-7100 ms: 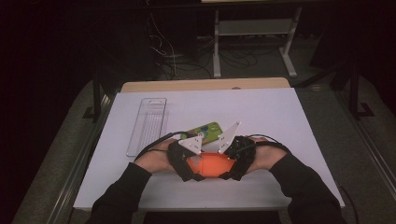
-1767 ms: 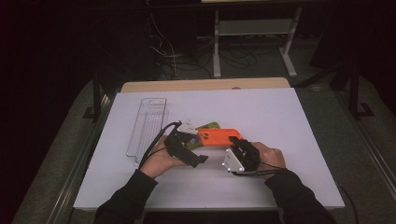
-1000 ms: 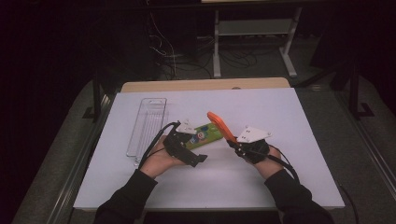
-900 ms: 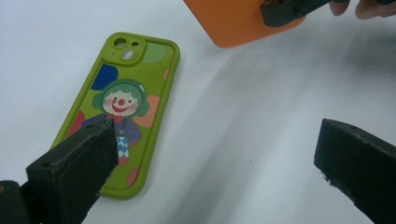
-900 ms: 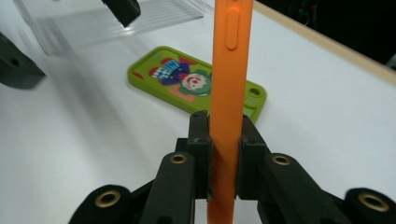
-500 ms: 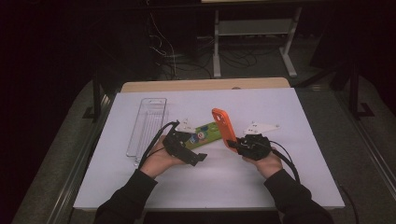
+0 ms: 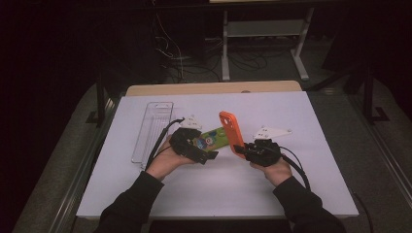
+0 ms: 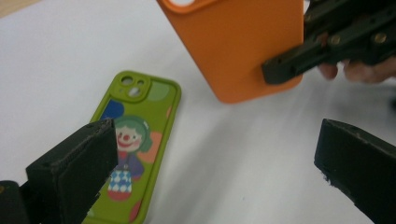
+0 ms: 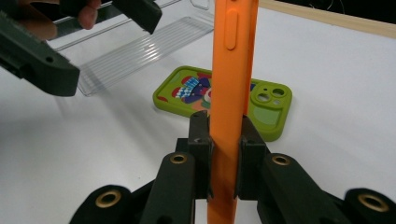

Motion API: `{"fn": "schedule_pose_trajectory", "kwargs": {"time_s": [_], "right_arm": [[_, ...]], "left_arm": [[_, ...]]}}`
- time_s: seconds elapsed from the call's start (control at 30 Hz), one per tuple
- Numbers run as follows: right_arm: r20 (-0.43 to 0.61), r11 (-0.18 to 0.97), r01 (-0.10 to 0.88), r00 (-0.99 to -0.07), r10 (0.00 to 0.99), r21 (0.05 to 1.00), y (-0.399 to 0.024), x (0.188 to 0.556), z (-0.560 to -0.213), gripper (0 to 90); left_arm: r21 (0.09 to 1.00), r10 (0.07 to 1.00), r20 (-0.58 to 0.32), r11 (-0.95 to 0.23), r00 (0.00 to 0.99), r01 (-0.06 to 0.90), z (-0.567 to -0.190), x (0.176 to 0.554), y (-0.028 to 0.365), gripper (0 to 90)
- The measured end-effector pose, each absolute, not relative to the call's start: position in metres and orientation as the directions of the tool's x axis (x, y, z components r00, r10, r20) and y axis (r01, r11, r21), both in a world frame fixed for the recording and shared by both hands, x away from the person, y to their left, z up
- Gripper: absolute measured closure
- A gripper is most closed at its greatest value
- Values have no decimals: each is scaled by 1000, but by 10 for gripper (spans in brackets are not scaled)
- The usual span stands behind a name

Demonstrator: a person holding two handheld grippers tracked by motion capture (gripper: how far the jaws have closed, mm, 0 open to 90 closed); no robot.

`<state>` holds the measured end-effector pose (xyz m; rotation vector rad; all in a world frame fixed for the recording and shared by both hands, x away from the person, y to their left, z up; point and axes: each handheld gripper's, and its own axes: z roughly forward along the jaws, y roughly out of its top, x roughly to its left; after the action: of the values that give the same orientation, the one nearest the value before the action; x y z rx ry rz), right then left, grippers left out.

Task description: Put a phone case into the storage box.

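Right gripper [image 9: 223, 158]: clamped on upright orange silicone phone case [image 9: 231, 93]
Left gripper [image 8: 210, 168]: jaws wide, holding nothing, above green clown-print phone case [image 8: 133, 140]

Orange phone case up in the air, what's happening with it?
A person holds a gripper in each hand. The right gripper pinches the orange phone case on edge, lifted off the white table. The left gripper hangs open over the green clown phone case, which lies flat. A clear plastic tray sits at the left.
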<state>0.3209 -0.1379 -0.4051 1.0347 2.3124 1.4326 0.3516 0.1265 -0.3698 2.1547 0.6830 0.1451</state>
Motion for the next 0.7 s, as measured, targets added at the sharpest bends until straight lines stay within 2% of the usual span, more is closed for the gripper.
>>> {"fn": "schedule_pose_trajectory", "kwargs": {"time_s": [0.7], "right_arm": [[203, 252, 444, -751, 629, 860, -118, 315, -405, 786]], "left_arm": [[829, 534, -230, -330, 814, 451, -349, 377, 106, 0]]}}
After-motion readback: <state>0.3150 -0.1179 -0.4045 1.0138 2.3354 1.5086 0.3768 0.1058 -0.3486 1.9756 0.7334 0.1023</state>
